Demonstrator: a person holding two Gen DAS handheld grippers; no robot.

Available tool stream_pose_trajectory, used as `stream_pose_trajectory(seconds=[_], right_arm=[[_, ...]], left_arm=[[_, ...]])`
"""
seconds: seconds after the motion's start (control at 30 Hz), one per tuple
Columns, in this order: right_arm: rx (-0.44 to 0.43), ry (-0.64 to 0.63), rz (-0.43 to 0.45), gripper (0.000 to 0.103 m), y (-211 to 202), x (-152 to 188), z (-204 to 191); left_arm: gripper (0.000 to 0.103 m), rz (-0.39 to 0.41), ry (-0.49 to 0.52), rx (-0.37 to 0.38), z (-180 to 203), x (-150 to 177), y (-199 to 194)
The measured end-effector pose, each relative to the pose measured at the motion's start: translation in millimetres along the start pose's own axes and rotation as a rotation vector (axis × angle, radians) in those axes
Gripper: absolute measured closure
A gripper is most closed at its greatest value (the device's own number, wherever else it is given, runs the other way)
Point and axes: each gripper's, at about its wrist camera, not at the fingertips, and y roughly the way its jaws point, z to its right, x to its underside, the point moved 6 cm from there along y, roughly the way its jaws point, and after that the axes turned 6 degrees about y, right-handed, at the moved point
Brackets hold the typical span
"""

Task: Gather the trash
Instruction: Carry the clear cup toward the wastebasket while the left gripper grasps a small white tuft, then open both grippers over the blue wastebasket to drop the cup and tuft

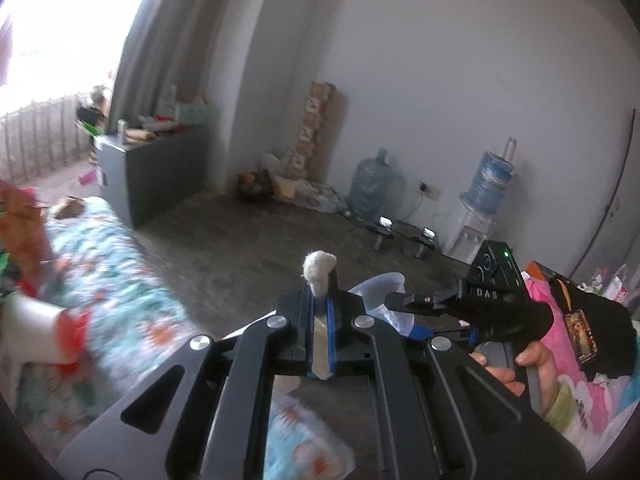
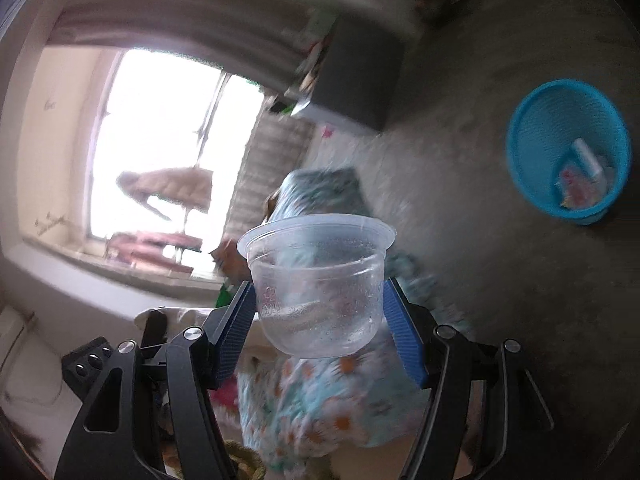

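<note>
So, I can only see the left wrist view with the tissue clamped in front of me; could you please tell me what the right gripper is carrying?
Observer: The right gripper holds a clear plastic cup, its blue pads pressing on both sides.
Operator: Thank you. Is there a bin anywhere? I see none here.
Observer: Yes, a blue basket stands on the bare floor, to the upper right in the right wrist view.
Operator: Is it empty?
Observer: No, it already holds a white tube-like piece and some colourful wrappers.
</note>
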Motion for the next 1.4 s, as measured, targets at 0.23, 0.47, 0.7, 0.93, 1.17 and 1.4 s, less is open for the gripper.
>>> stream_pose_trajectory(seconds=[0.23, 0.47, 0.7, 0.93, 1.17, 1.4], right_arm=[[0.125, 0.149, 0.156, 0.040, -22.1, -54.2, 69.6], [0.226, 0.282, 0.233, 0.038, -6.2, -109.2, 131.9], [0.357, 0.485, 0.226, 0.025, 39.5, -147.1, 232.6], [0.336, 0.595, 0.193, 0.025, 49.8, -99.7, 273.8], [0.289, 0.510, 0.201, 0.025, 25.4, -72.3, 246.1], [0.256, 0.135, 0.152, 0.025, 13.2, -52.2, 125.1]], left_arm=[[0.100, -0.168, -0.048, 0.081, 14.7, -21.3, 114.2], [0.100, -0.319, -0.034, 0.090, 36.6, -21.4, 239.5], [0.042, -0.444, -0.084, 0.012, 29.8, 6.3, 335.7], [0.039, -0.449, -0.177, -0.037, 11.0, 16.6, 311.6], [0.035, -0.362, -0.169, -0.043, 15.2, -14.5, 240.6], [0.022, -0.250, -0.099, -0.023, 30.4, -26.8, 136.1]])
